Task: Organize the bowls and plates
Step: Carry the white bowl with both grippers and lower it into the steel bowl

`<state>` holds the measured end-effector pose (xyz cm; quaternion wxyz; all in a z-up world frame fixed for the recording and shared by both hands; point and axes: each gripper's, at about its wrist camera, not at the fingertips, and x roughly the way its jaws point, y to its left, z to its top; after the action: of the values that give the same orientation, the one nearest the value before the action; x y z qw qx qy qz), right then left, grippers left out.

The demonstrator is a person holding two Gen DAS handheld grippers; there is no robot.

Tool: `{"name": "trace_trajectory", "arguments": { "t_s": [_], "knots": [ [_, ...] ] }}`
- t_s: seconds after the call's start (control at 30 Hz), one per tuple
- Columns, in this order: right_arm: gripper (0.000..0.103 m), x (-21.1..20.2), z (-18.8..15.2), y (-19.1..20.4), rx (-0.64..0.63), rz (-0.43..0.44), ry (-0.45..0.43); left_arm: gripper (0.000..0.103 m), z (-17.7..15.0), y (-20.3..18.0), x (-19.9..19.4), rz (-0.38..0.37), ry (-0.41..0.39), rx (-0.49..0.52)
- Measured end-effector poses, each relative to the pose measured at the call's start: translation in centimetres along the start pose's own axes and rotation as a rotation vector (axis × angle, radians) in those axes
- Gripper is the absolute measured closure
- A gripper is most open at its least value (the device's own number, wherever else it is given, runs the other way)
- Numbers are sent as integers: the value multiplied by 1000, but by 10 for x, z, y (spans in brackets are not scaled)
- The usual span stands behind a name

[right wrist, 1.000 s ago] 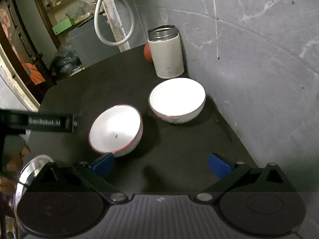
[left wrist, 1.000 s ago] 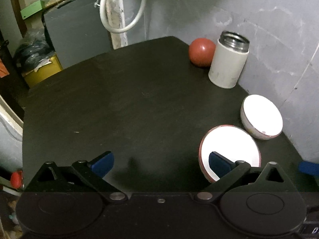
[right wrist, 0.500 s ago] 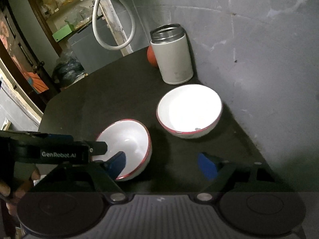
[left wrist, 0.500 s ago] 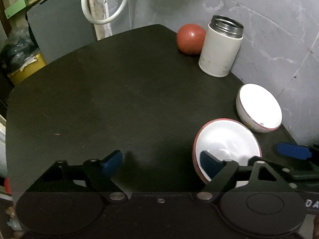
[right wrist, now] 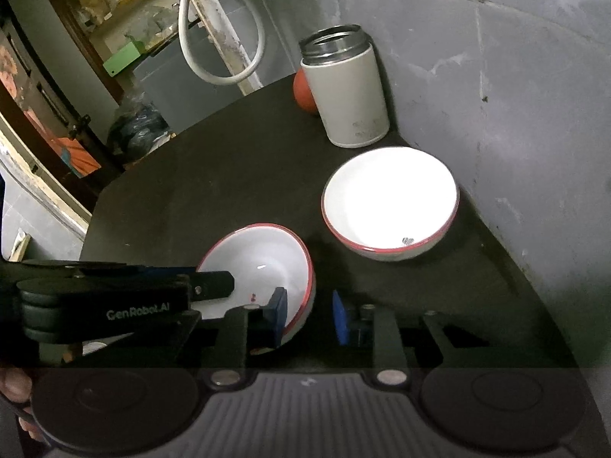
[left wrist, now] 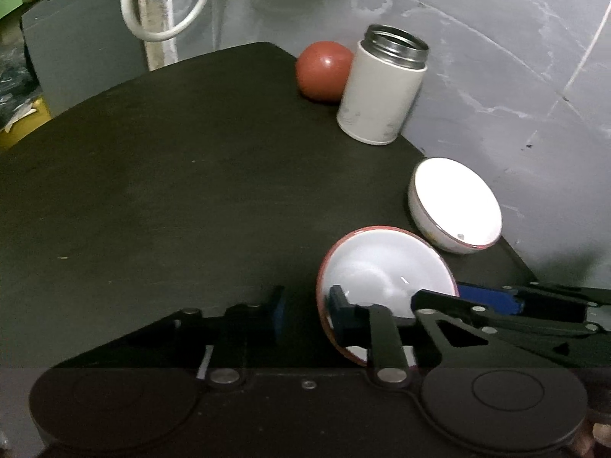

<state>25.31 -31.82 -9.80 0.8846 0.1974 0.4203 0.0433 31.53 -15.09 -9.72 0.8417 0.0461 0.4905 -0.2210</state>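
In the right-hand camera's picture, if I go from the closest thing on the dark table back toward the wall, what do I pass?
Near bowl held at its rim by fingers → second bowl → white jar with the red ball partly hidden beside it.

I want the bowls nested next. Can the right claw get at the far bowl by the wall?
Probably yes. The far bowl sits open ahead of the right claw, nothing between them; the near bowl lies to its left.
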Motion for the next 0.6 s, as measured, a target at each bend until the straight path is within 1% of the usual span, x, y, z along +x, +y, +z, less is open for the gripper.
{"name": "trace_trajectory", "arguments": {
  "t_s": [0.07,0.17,0.2,0.3,0.37,0.43,0.47,0.6],
  "knots": [
    [75,0,0,-1,19,5,6,86,-1,-1,0,-12,4,-1],
    [74,1,0,0,21,-4,13,86,-2,-3,3,-31,17,-5],
    [71,1,0,1,25,-8,15,86,-3,-3,3,-38,19,-7],
    [67,3,1,0,36,-21,25,86,-4,-6,3,-45,21,-4],
    [67,4,1,0,45,-23,33,87,-4,-6,4,-47,20,-7],
    [77,4,0,0,51,-12,31,88,-4,-6,3,-51,21,-12],
    [85,3,0,0,54,-5,30,89,-4,-5,3,-55,21,-15],
    [86,1,-1,6,35,-30,28,90,-6,-7,-1,-54,23,-17]
  ]
}}
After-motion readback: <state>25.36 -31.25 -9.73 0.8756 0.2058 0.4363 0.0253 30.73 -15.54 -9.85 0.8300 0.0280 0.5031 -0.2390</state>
